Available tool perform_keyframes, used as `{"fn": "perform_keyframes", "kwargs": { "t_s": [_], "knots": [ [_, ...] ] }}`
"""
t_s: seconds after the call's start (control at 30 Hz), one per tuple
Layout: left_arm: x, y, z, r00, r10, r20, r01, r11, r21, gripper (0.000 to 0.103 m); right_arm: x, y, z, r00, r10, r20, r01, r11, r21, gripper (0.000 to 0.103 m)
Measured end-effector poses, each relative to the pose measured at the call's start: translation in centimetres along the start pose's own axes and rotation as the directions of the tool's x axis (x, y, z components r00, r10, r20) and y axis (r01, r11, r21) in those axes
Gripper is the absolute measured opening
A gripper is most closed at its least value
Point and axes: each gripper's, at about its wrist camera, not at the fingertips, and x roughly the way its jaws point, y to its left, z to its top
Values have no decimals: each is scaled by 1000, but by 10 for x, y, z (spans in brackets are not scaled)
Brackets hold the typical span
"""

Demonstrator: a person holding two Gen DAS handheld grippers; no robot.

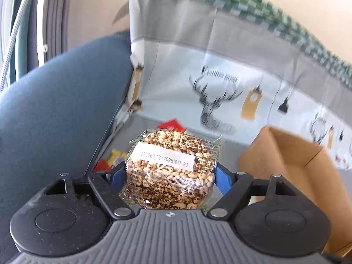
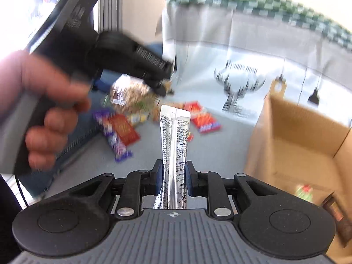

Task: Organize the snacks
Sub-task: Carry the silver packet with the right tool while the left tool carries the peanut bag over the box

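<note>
My left gripper (image 1: 170,171) is shut on a clear-wrapped puffed grain cake (image 1: 173,167) with a white date label, held above the grey floor of a fabric bin. It also shows in the right wrist view (image 2: 162,88), blurred, with the cake (image 2: 132,96) in it. My right gripper (image 2: 175,171) is shut on a silver stick sachet (image 2: 175,145) that stands upright between the fingers. An open cardboard box (image 1: 308,171) stands to the right, and shows in the right wrist view (image 2: 303,145) too. Loose snack packets, red (image 2: 201,116) and purple (image 2: 116,136), lie on the floor ahead.
The fabric bin wall with a deer print (image 1: 220,101) and green checked rim rises behind. A blue cushion (image 1: 55,110) lies at the left. A few items sit in the box's bottom (image 2: 304,192). A red packet (image 1: 171,125) lies beyond the cake.
</note>
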Motion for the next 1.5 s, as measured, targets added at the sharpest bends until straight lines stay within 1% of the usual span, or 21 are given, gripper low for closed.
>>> {"fn": "perform_keyframes", "kwargs": {
  "t_s": [0.07, 0.2, 0.37, 0.5, 0.63, 0.7, 0.83, 0.9, 1.07, 1.3, 1.5],
  "knots": [
    [-9, -6, 4, 999, -14, 33, 15, 1000, -15, 84, -17, -11, 8, 999, -3, 39, 3, 1000, -3, 22],
    [-20, -27, 10, 994, -60, 90, 62, 998, -21, 84, -40, -51, 27, 993, -52, 102, 50, 999, 19, 22],
    [-24, -74, 7, 981, -142, 133, 136, 989, 49, 84, -56, -119, 47, 975, -159, 156, 149, 986, 73, 22],
    [-19, -111, 1, 965, -226, 133, 215, 972, 91, 84, -50, -172, 49, 956, -254, 149, 239, 965, 112, 22],
    [-9, -143, -6, 951, -290, 110, 276, 953, 122, 84, -46, -207, 27, 947, -303, 104, 282, 943, 177, 22],
    [-5, -157, -9, 945, -312, 99, 298, 945, 135, 84, -45, -214, 18, 945, -317, 79, 298, 936, 187, 22],
    [4, -178, -15, 937, -341, 75, 325, 931, 167, 84, -49, -217, 11, 932, -351, 91, 335, 930, 147, 22],
    [7, -187, -19, 934, -353, 63, 337, 924, 181, 84, -49, -220, 8, 928, -365, 82, 352, 926, 136, 22],
    [11, -203, -26, 926, -375, 45, 359, 910, 207, 84, -51, -233, 0, 918, -392, 58, 379, 912, 156, 22],
    [17, -220, -38, 922, -386, 18, 371, 898, 235, 84, -55, -240, -4, 911, -410, 56, 395, 902, 173, 22],
    [16, -231, -45, 920, -391, 17, 372, 889, 268, 84, -56, -239, -5, 908, -414, 59, 399, 900, 177, 22]
  ]
}}
